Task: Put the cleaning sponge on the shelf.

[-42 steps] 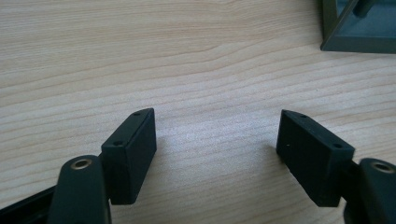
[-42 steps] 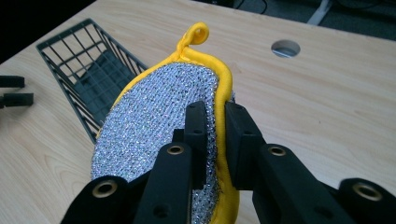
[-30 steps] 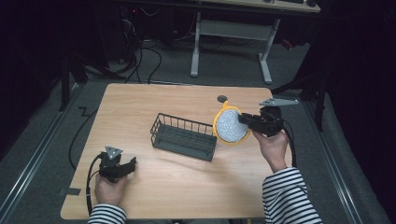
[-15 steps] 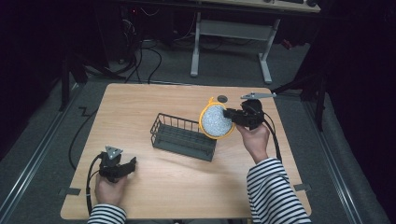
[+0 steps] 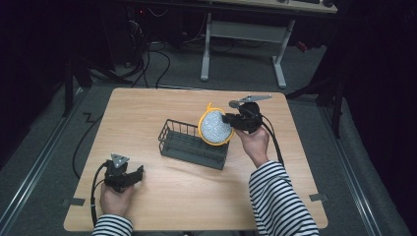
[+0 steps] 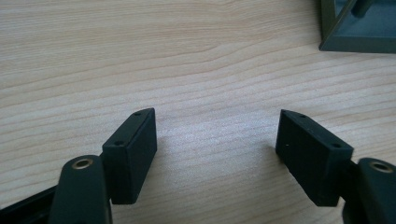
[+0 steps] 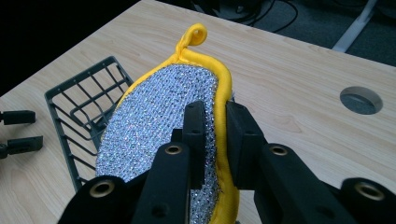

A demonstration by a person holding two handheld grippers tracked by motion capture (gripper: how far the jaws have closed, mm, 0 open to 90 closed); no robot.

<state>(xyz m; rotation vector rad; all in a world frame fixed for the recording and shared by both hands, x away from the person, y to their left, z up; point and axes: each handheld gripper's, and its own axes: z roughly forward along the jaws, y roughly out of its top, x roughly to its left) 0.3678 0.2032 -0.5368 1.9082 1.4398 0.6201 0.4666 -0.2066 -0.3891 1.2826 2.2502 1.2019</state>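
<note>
In the high view, the right gripper [image 5: 227,119] holds a round yellow-rimmed scrubber [image 5: 215,127] on edge above the 3 o'clock end of the wire rack [image 5: 193,144], at the middle of the wooden table [image 5: 147,105]. I judge the step in hand is carrying the scrubber to the rack; the next move calls for lowering it between the wires, then opening the jaws. The left gripper [image 5: 129,178] rests at 7 o'clock on the table.

In the left gripper view, its jaws stand wide apart, with nothing between them.

In the right gripper view, the jaws pinch the scrubber's [image 7: 159,126] rim firmly.

Compared with one second ago, the scrubber has travelled towards 9 o'clock, from beside the rack to over it.
</note>
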